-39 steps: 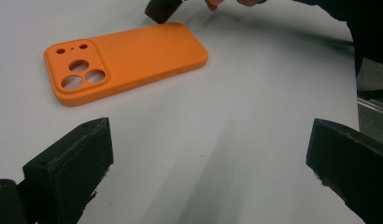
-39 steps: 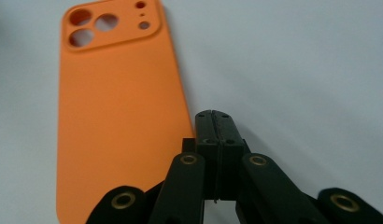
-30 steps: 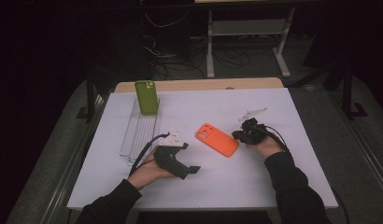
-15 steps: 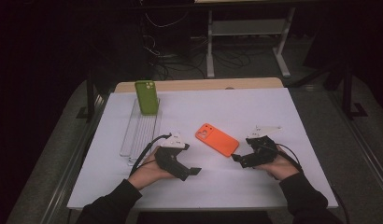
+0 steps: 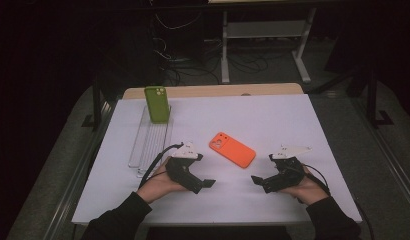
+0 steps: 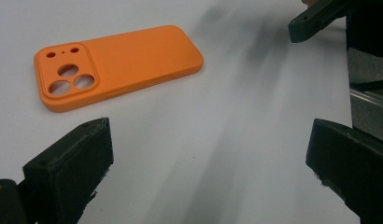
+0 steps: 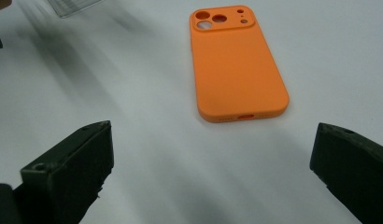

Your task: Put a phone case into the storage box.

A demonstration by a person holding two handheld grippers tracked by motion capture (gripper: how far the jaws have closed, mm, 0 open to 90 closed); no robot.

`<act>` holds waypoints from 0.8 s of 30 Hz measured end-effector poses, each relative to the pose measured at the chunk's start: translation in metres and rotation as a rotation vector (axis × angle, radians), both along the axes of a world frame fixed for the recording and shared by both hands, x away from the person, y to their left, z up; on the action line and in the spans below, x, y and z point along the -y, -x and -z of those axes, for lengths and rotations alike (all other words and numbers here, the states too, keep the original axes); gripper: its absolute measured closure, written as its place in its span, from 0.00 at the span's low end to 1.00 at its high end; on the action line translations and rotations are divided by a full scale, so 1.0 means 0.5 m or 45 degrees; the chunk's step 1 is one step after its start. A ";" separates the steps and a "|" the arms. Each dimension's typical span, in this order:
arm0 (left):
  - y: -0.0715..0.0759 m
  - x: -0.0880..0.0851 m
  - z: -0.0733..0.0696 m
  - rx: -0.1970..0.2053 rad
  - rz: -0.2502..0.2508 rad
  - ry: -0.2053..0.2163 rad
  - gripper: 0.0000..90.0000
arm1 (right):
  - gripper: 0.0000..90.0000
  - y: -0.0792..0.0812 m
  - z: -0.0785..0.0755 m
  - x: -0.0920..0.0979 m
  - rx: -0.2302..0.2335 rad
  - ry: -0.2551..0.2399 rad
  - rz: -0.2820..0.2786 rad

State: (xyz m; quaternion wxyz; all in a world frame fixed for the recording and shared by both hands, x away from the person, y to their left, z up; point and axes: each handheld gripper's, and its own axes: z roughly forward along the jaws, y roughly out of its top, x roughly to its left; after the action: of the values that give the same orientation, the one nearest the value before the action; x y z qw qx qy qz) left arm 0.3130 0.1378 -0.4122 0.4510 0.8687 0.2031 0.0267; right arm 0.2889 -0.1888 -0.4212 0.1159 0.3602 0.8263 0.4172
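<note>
Nearest the person, the right gripper [image 5: 258,179] is held low over the white table [image 5: 303,125] with its jaws spread wide and nothing between them; they have just been opening. Opposite it, the left gripper [image 5: 209,183] is likewise seen with jaws apart and empty, in its own view as well as from above. Both are pointed inward, toward each other.

Just beyond and between the two grippers the orange phone case [image 5: 232,149] lies flat, camera cutouts up, touched by neither. In the right gripper view it [image 7: 236,60] is seen ahead of the jaws, slightly to the right of the gap between them.

Farther off, beyond the left gripper, a clear slotted rack [image 5: 151,142] is laid out, and a green phone case [image 5: 157,104] is stood upright at its far end.

The orange case is judged to have been set down and released, a regrasp being the likely step in hand. For the next move, one gripper would have to be brought forward, lowered and closed across the case's thin edges before it could be carried to a free slot of the rack.
</note>
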 end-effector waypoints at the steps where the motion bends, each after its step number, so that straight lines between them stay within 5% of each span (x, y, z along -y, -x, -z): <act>1: 0.000 0.001 0.000 -0.002 -0.002 0.004 0.00 | 0.00 -0.001 0.000 0.001 -0.001 0.007 0.001; 8: -0.001 0.002 0.000 -0.003 -0.006 0.005 0.00 | 0.00 -0.023 -0.018 -0.011 -0.013 0.049 0.023; 14: -0.002 0.001 0.000 -0.003 -0.004 0.008 0.00 | 0.00 -0.062 -0.031 -0.032 -0.096 0.122 -0.031; 24: -0.002 0.001 -0.001 0.007 -0.005 0.021 0.00 | 0.00 -0.129 -0.047 -0.075 -0.149 0.207 -0.080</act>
State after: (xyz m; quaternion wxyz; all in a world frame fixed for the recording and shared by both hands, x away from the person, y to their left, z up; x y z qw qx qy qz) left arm 0.3140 0.1371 -0.4118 0.4586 0.8645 0.2037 0.0281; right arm 0.3534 -0.1515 -0.3976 0.0831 0.3471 0.8737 0.3304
